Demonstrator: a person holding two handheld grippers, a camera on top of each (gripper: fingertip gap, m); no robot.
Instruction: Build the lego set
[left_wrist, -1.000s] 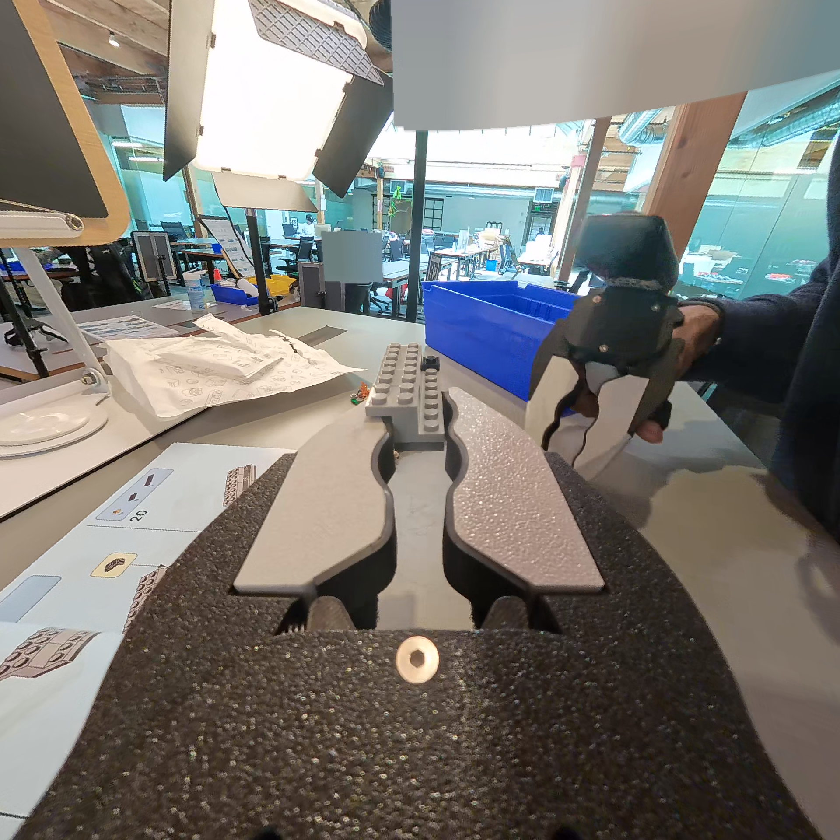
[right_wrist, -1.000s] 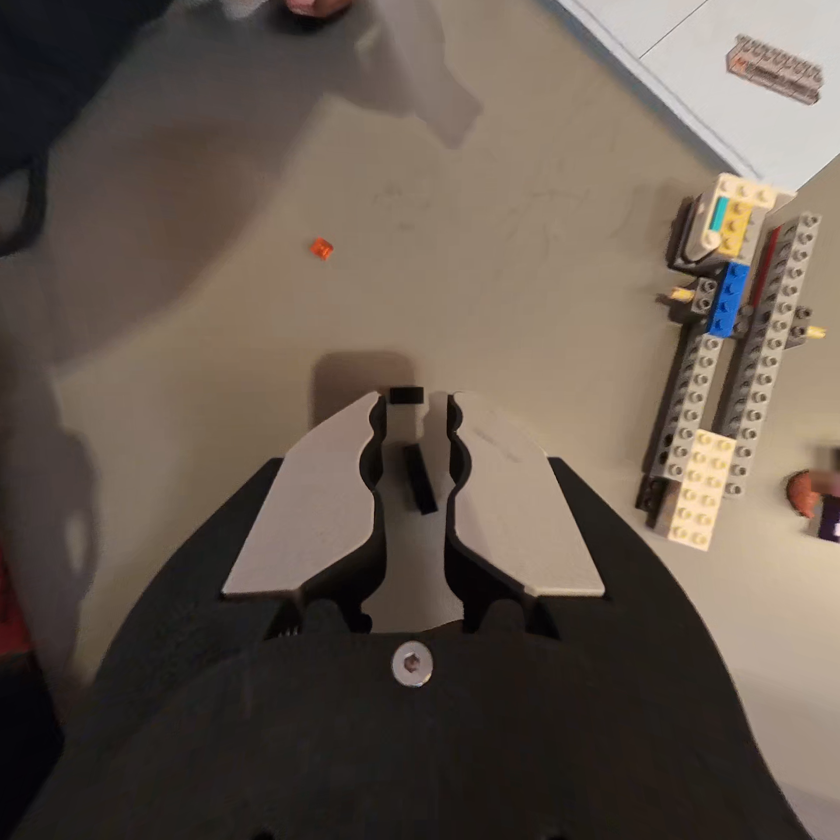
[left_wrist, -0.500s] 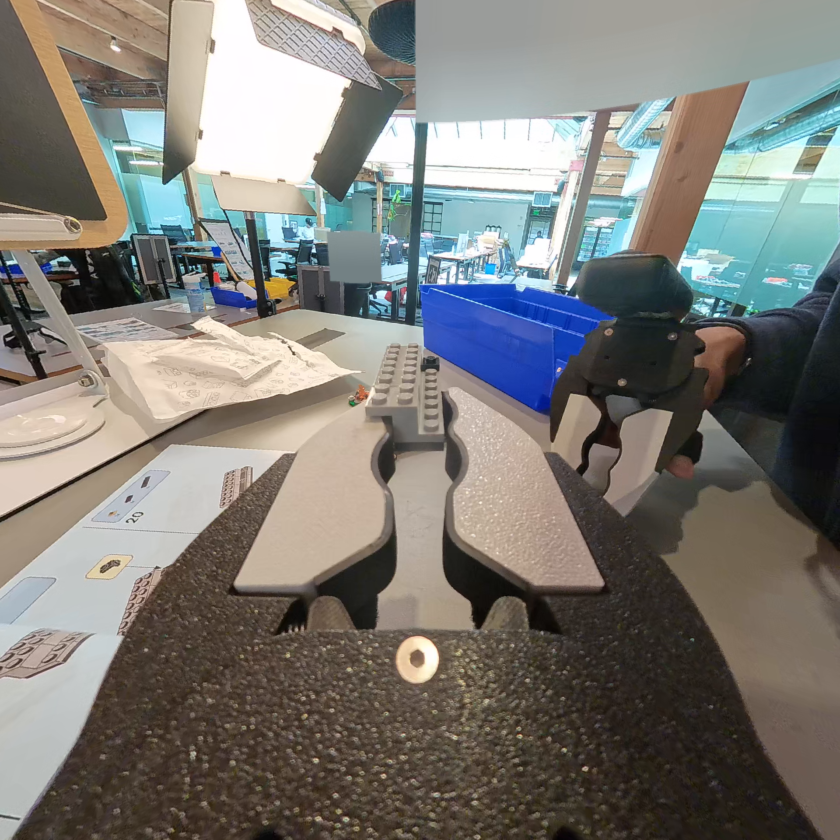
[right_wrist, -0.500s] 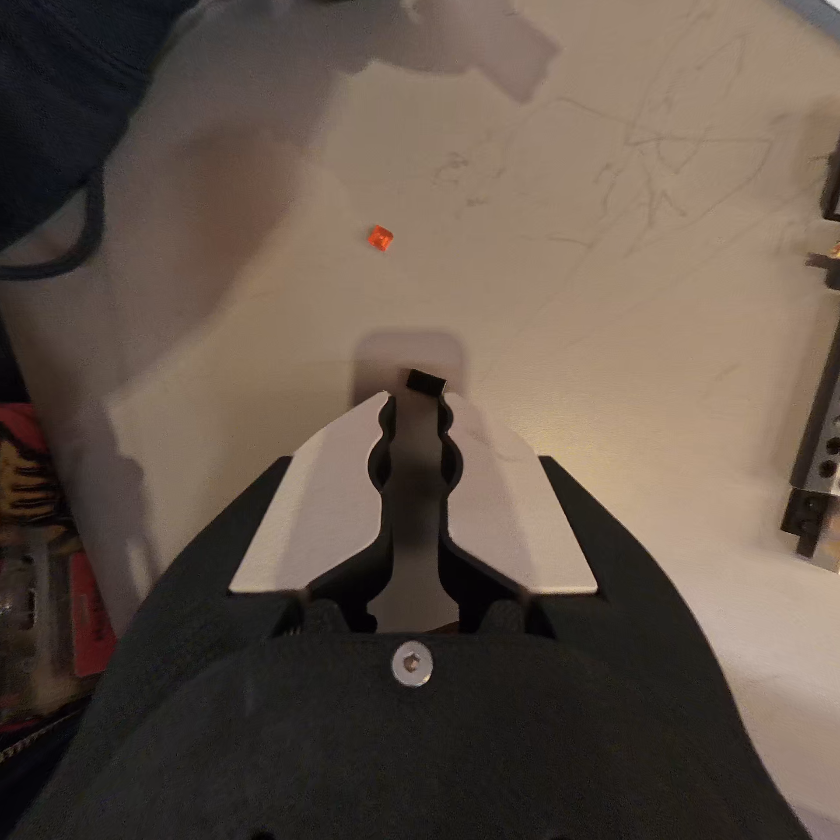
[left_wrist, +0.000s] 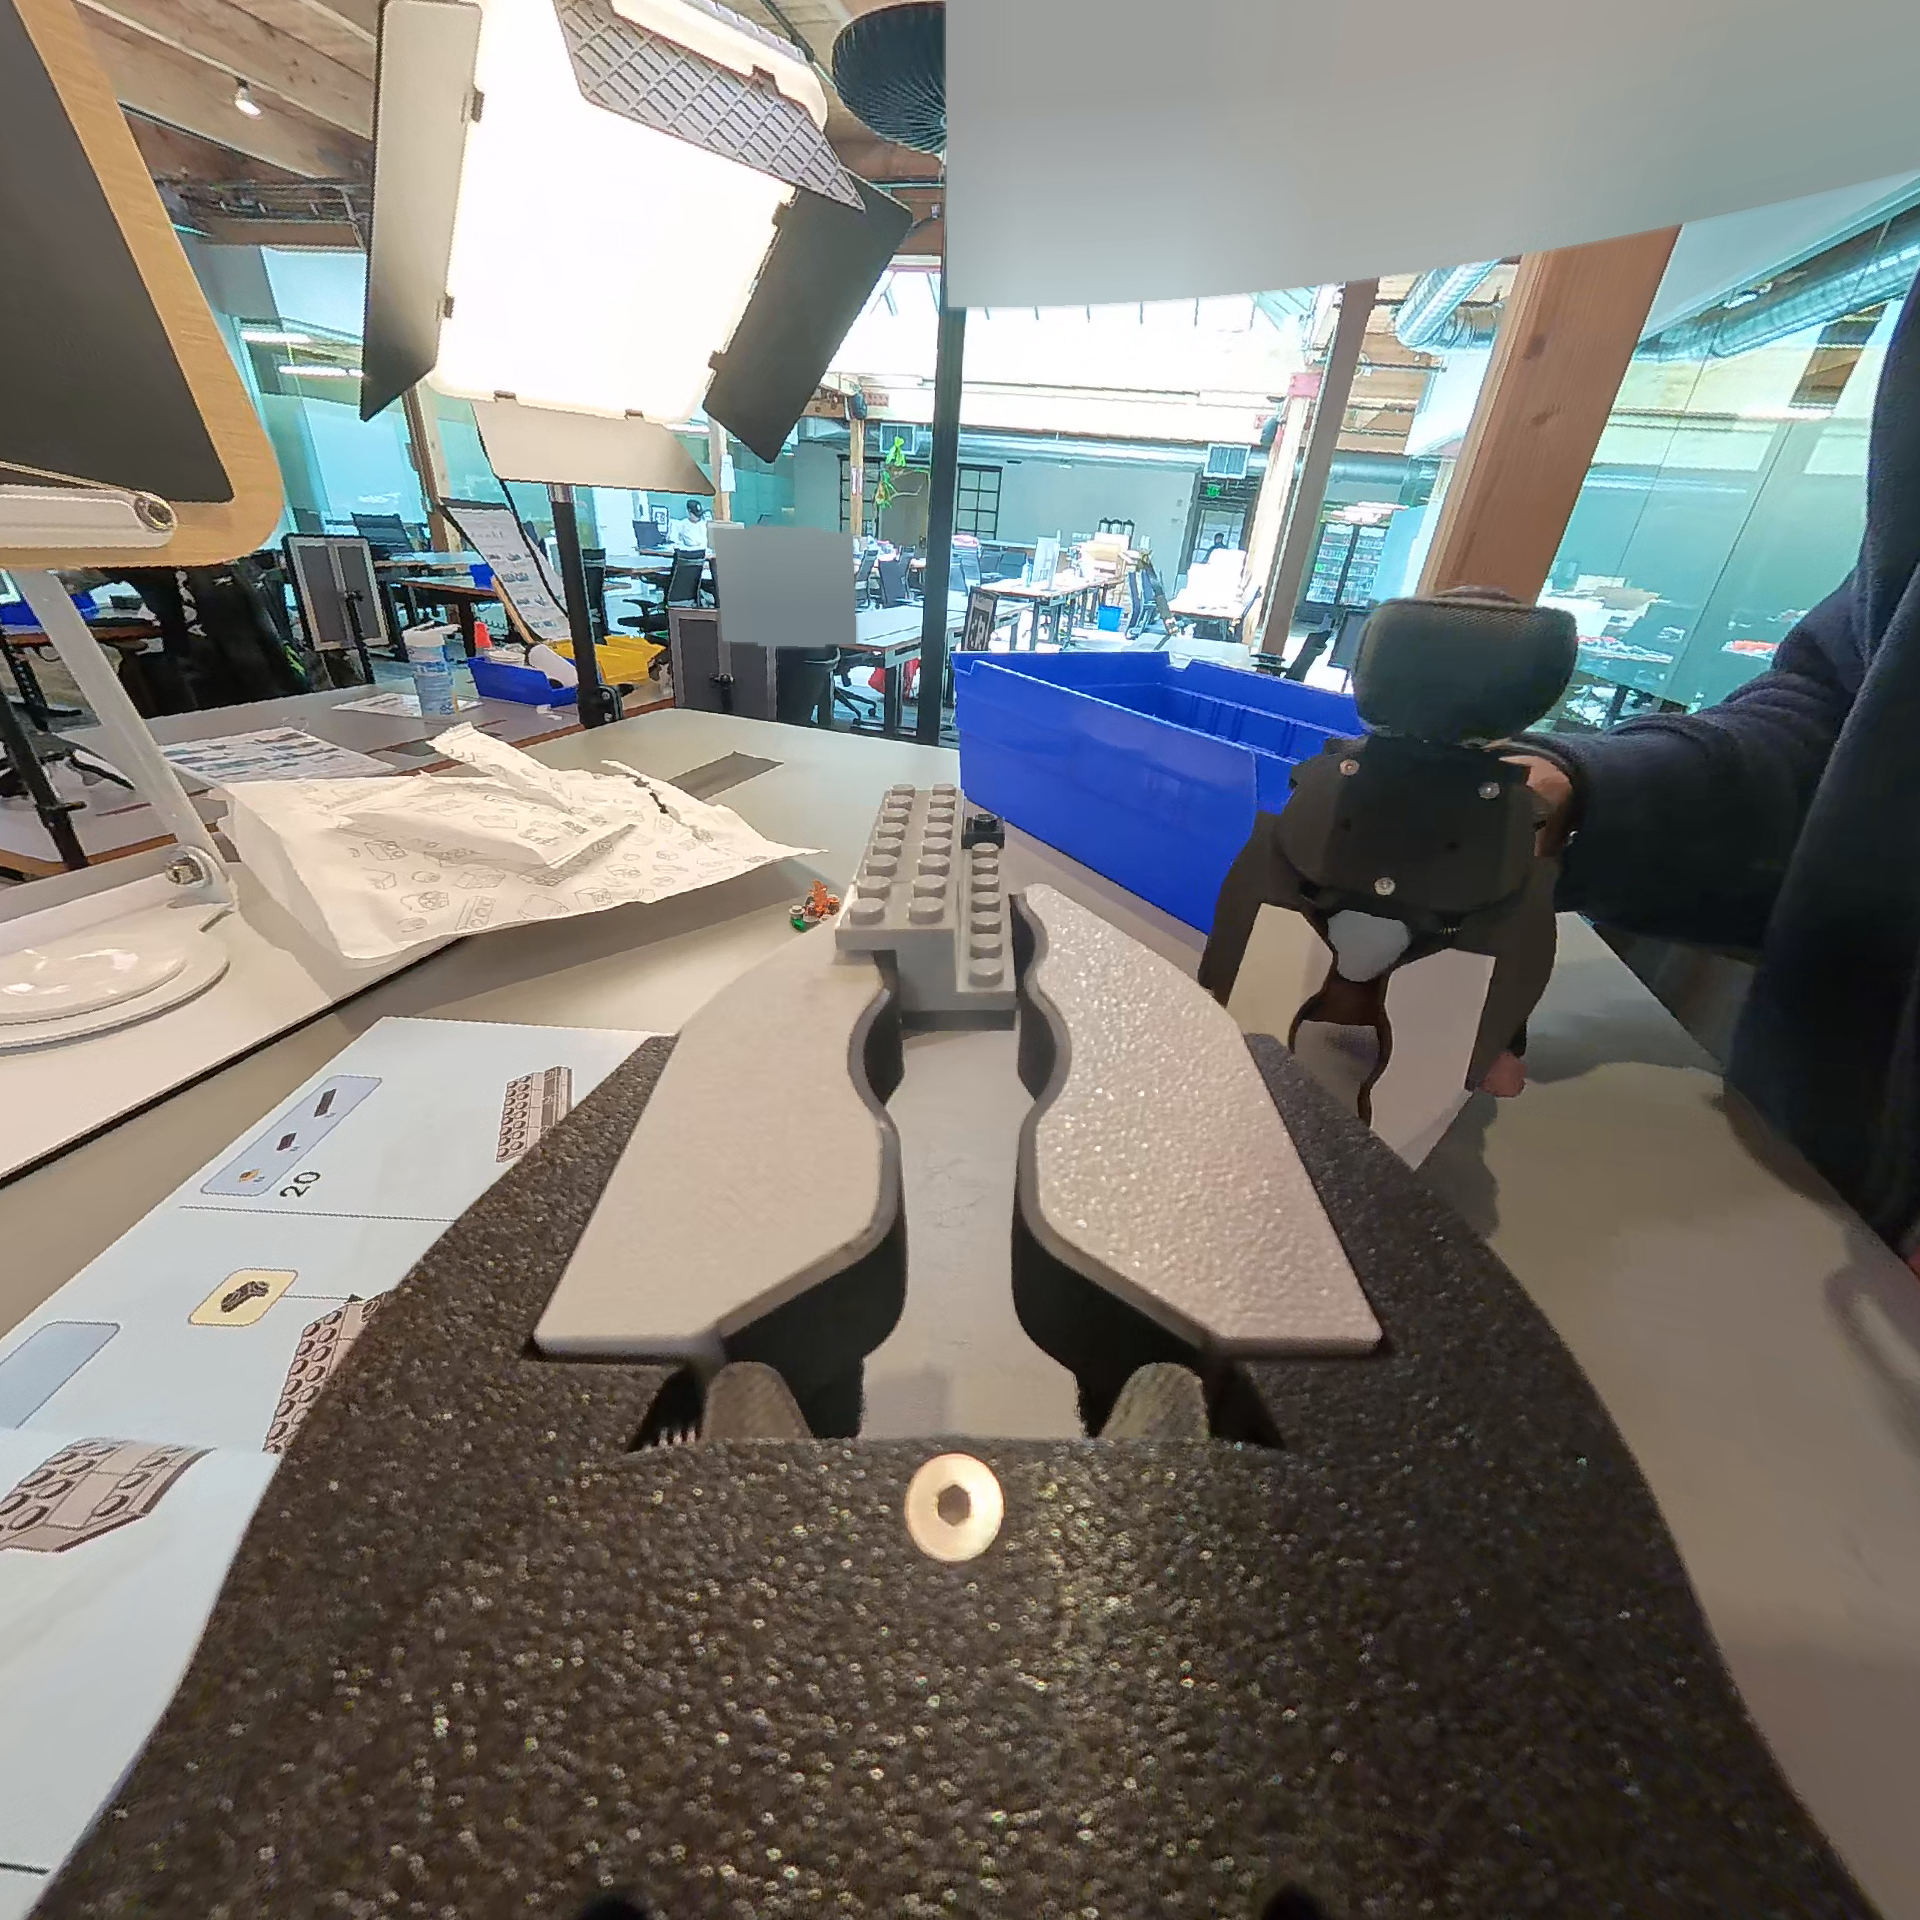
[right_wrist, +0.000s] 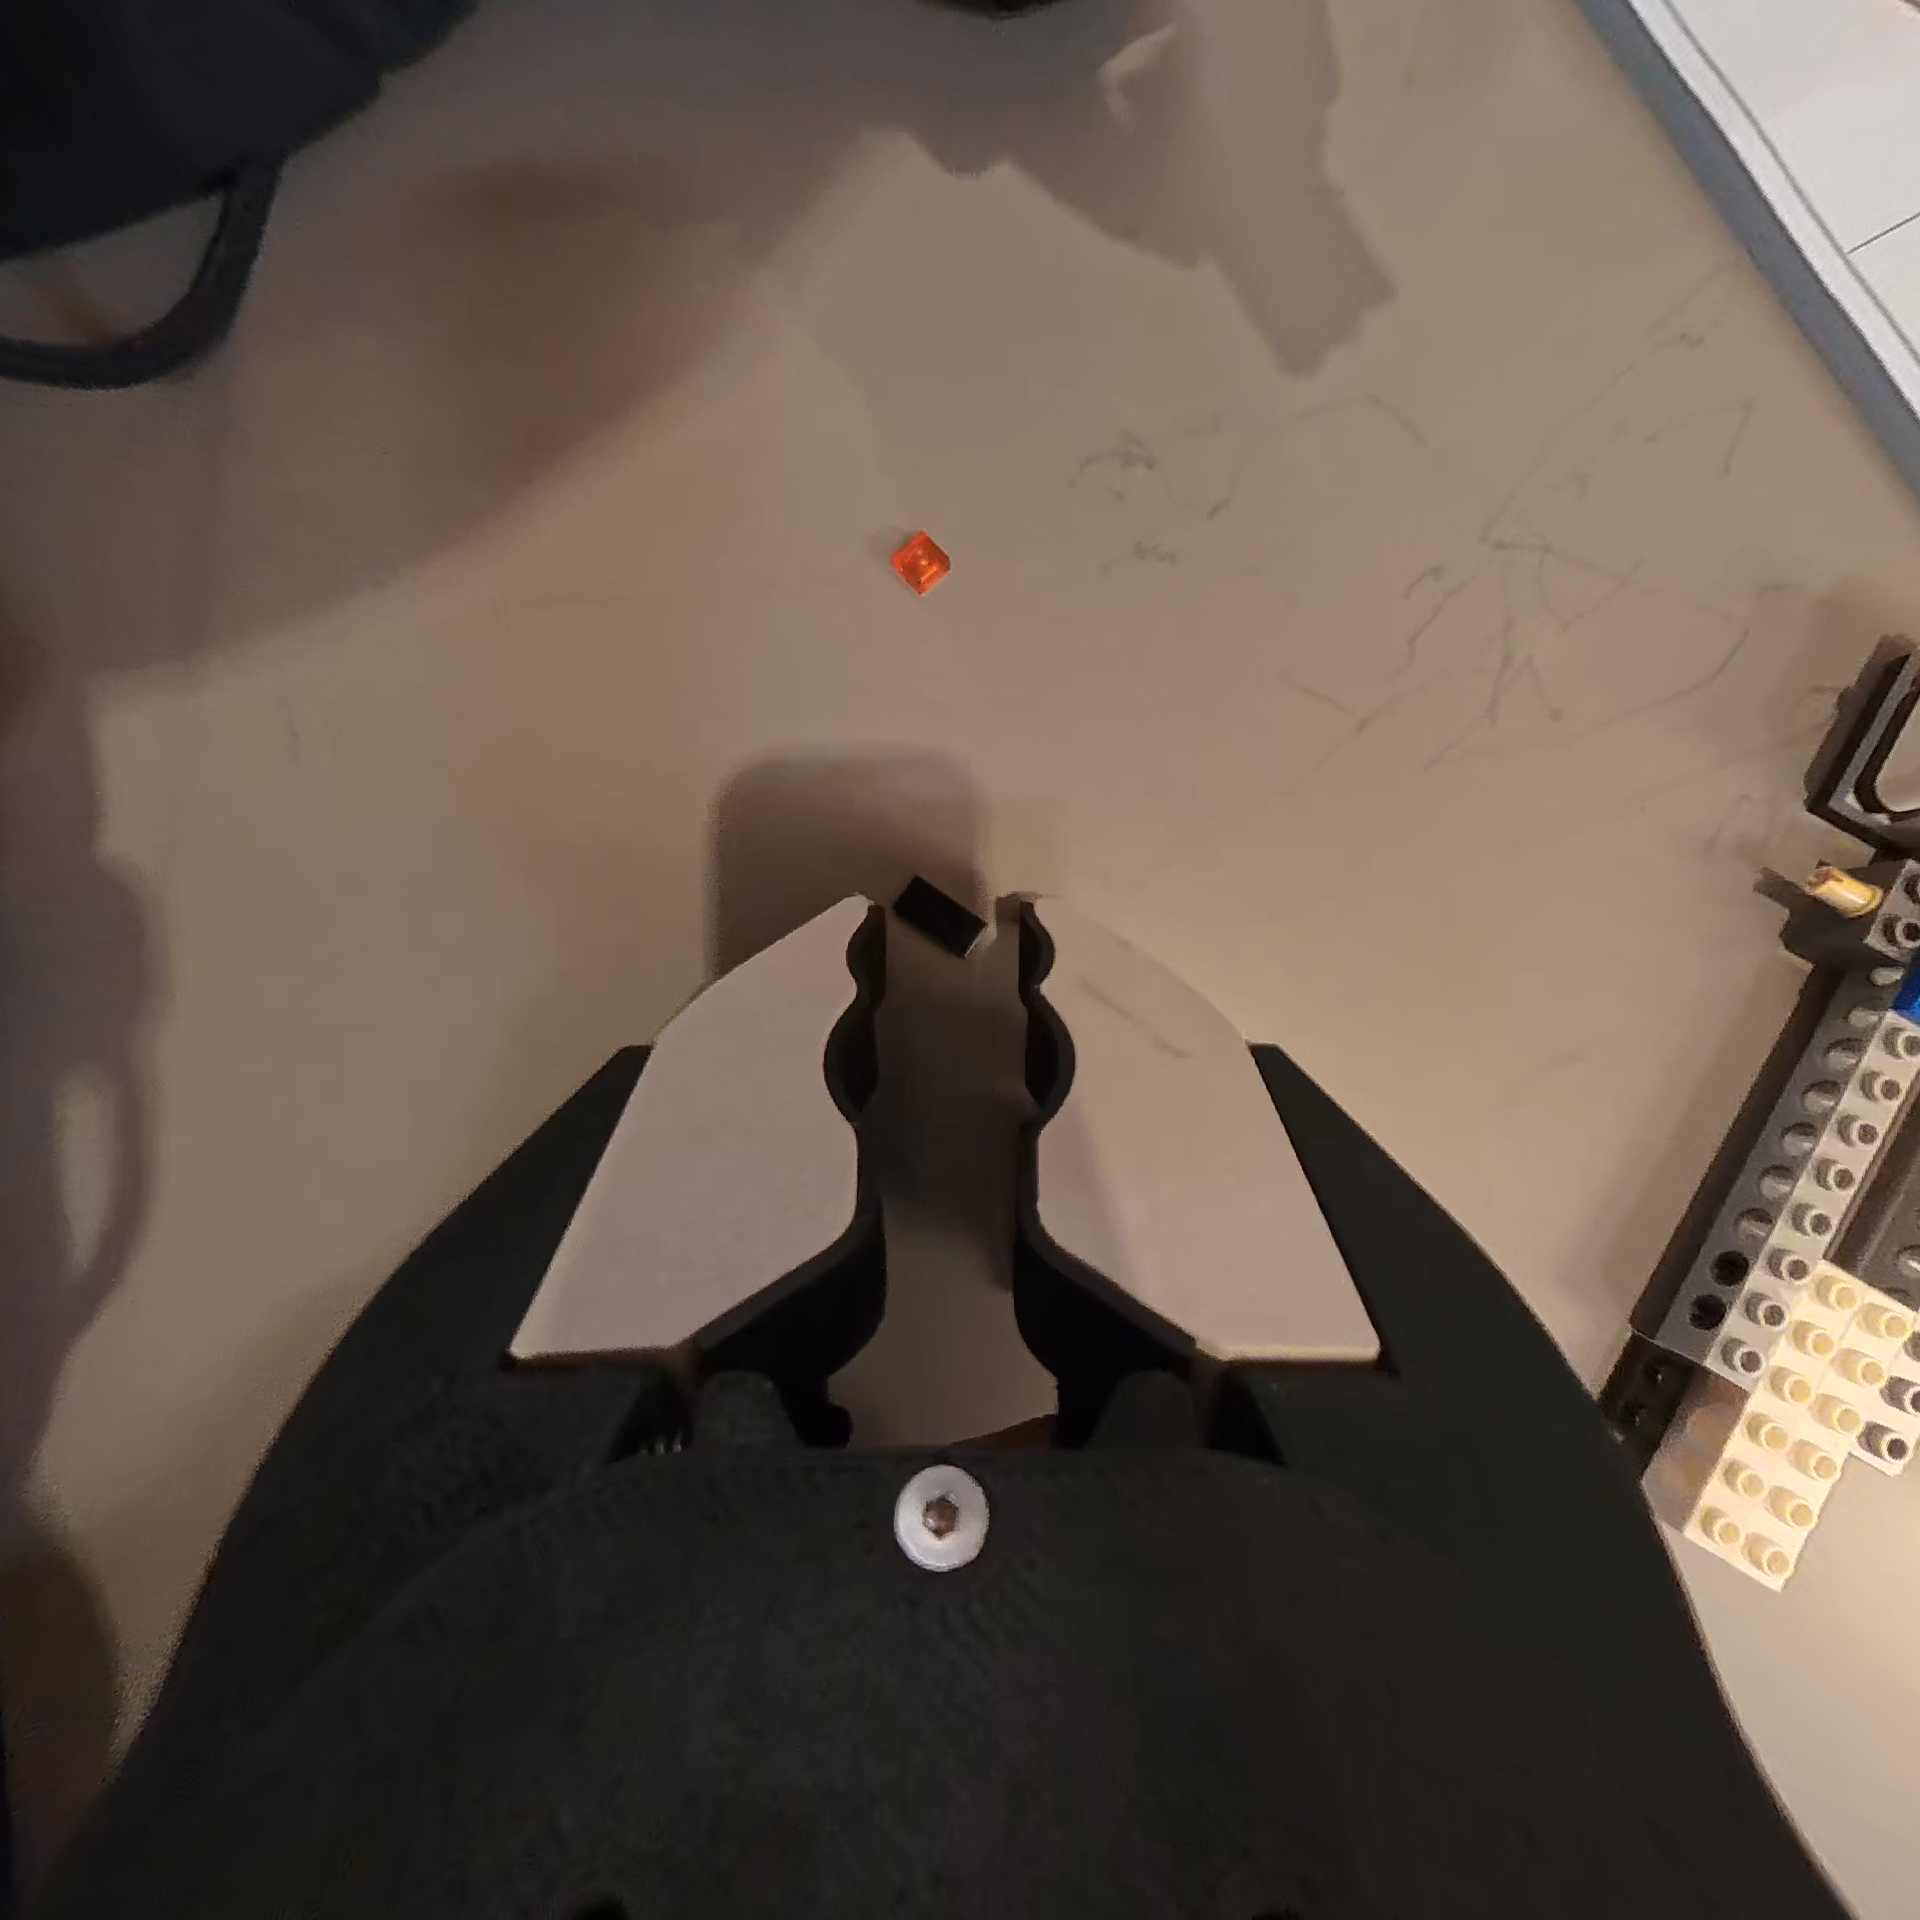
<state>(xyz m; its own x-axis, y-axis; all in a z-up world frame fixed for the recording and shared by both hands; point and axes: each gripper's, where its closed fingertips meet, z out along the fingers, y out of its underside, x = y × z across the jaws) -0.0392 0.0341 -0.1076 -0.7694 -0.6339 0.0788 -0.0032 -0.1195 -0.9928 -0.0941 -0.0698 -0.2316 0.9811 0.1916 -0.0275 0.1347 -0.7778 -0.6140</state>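
My left gripper (left_wrist: 951, 971) is shut on a grey stepped brick assembly (left_wrist: 925, 883) and holds it above the table, studs up. A small black piece (left_wrist: 984, 828) sits on the assembly's far end. In the right wrist view my right gripper (right_wrist: 945, 920) points down at the table with its jaws apart. A small black piece (right_wrist: 938, 914) lies askew on the table between its tips, with a gap to the right fingertip (right_wrist: 1039, 935). The right gripper also shows in the left wrist view (left_wrist: 1351, 1039), held by a hand to the right.
A tiny orange piece (right_wrist: 921, 562) lies on the table ahead of the right gripper. A long grey, cream and blue brick build (right_wrist: 1818, 1247) lies at the right. A blue bin (left_wrist: 1122, 769), a torn white paper bag (left_wrist: 468, 842), an instruction sheet (left_wrist: 312, 1143) and a lamp base (left_wrist: 83, 977) surround the left gripper. My right fingertips sit around 15 cm from my left ones.
The right jaws narrowed around the small black piece, then widened again; the piece stayed on the table and turned askew. The left gripper held the grey assembly still.
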